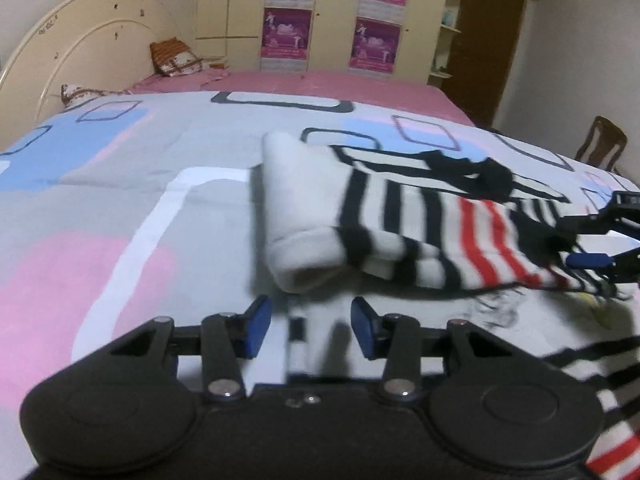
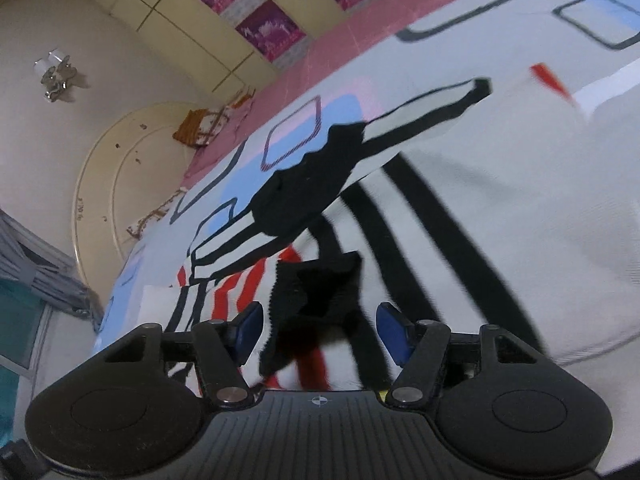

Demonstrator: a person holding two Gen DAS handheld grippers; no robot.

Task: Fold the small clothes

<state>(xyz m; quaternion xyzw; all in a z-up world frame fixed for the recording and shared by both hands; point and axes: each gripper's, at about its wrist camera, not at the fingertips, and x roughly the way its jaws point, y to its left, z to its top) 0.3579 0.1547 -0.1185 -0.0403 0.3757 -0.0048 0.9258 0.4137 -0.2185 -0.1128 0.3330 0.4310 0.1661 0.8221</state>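
The left gripper (image 1: 310,322) sits at the bottom centre of the left wrist view, its blue pads (image 1: 256,326) spread apart with nothing between them. Just above it, in the middle of the frame, a striped garment (image 1: 400,224) lies on the patterned bedspread (image 1: 120,200): white cloth with black stripes and a band of red ones, its plain white end rolled or folded over toward the left. At the right edge of that frame the right gripper (image 1: 592,258) reaches in at the garment's far end (motion blur hides whether it grips the cloth there).

In the right wrist view the scene is tilted. The right gripper (image 2: 318,330) fills the bottom, its jaws standing wide, and a dark, black fold of the garment (image 2: 316,296) hangs between the pads without either pad visibly touching it. The rest of the striped cloth spreads up and to the right across the frame.

Beyond the bedspread a pink sheet (image 1: 320,84) covers the far side of the bed, with a cream headboard (image 1: 80,48) at upper left and a wardrobe (image 1: 332,12) bearing purple posters along the top.
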